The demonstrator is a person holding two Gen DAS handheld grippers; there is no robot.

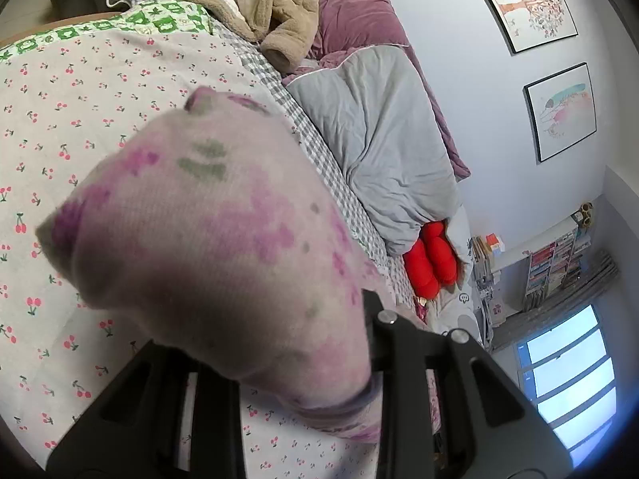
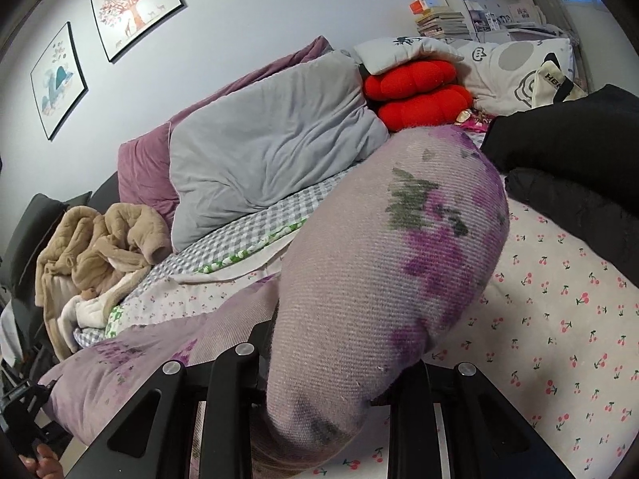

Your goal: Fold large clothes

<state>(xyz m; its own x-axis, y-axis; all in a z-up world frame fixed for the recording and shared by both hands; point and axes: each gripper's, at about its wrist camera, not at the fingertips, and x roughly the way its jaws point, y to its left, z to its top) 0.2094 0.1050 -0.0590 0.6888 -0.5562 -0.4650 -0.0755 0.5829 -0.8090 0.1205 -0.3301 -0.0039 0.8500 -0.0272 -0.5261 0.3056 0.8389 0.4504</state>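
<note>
- Left wrist view: the left gripper [image 1: 319, 363] has its jaws narrowed on a bunched corner of the floral garment [image 1: 223, 239], a pale cloth printed with purple flowers and green leaves. The cloth bulges up over the fingers and fills the near middle of the view, so the pads themselves are hidden; the pinch looks firm, though I judge that from the way the fabric hangs.
- Beneath it lies the cherry-print bedsheet [image 1: 60, 139]. A grey quilt [image 1: 379, 131] and red cushions [image 1: 429, 263] sit to the right, and a tan fleece coat [image 1: 271, 4] is at the far end.
- Right wrist view: the right gripper [image 2: 339, 383] is likewise closed narrowly on another bunch of the same garment [image 2: 399, 259], which rises over its fingers. More of the cloth trails off to the near left, past the bed edge. A black jacket [image 2: 559, 151] lies at the far right.
- Step in hand: both corners are held and the garment is up off the bed, the start of spreading or of the first fold.
- Next move: draw the two grips apart to take the slack out, then lay the cloth flat on the sheet, clear of the jacket, before folding.
</note>
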